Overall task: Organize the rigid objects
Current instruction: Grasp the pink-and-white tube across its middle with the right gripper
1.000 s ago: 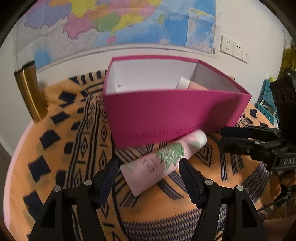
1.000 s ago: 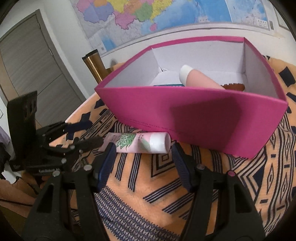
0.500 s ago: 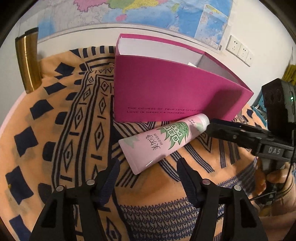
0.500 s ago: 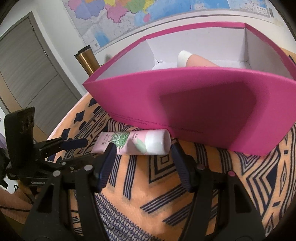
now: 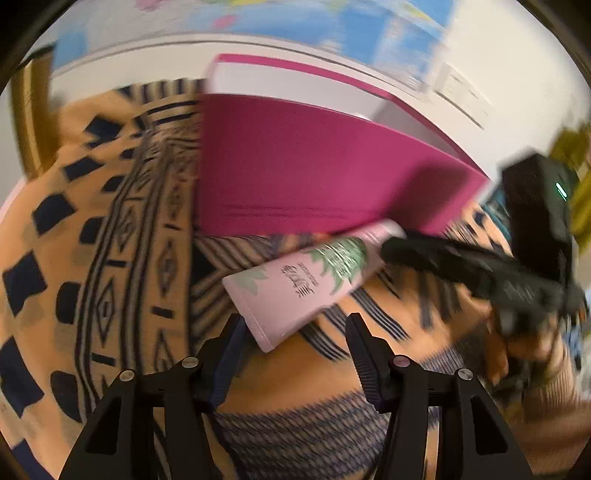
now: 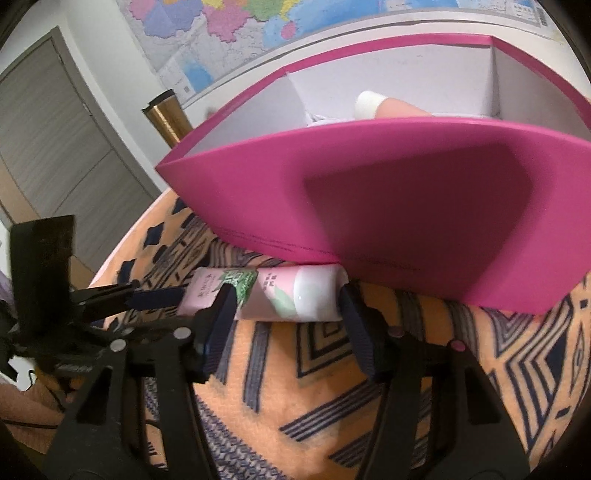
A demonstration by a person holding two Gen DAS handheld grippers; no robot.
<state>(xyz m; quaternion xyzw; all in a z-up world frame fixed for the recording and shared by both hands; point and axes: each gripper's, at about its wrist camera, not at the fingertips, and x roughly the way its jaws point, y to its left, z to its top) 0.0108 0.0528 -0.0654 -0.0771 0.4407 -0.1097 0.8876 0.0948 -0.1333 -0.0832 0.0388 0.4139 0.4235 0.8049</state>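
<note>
A pink tube with green leaf print (image 5: 306, 284) lies on the patterned cloth against the front wall of a magenta box (image 5: 314, 170). My left gripper (image 5: 295, 354) is open, its fingers straddling the tube's flat crimped end. My right gripper (image 6: 286, 314) is open, its fingers on either side of the tube's white cap end (image 6: 310, 295). The box (image 6: 406, 206) holds a peach tube with a white cap (image 6: 384, 105). The right gripper shows in the left wrist view (image 5: 443, 258), the left in the right wrist view (image 6: 140, 295).
An orange cloth with dark geometric patterns (image 6: 461, 387) covers the table. A gold cylinder (image 6: 168, 118) stands at the back left by the wall. A map hangs on the wall behind (image 6: 258, 22). A grey door (image 6: 55, 147) is at left.
Both grippers have moved down and in toward the tube. The left fingers now reach its flat end and the right fingers flank its cap end. The left view is motion-blurred.
</note>
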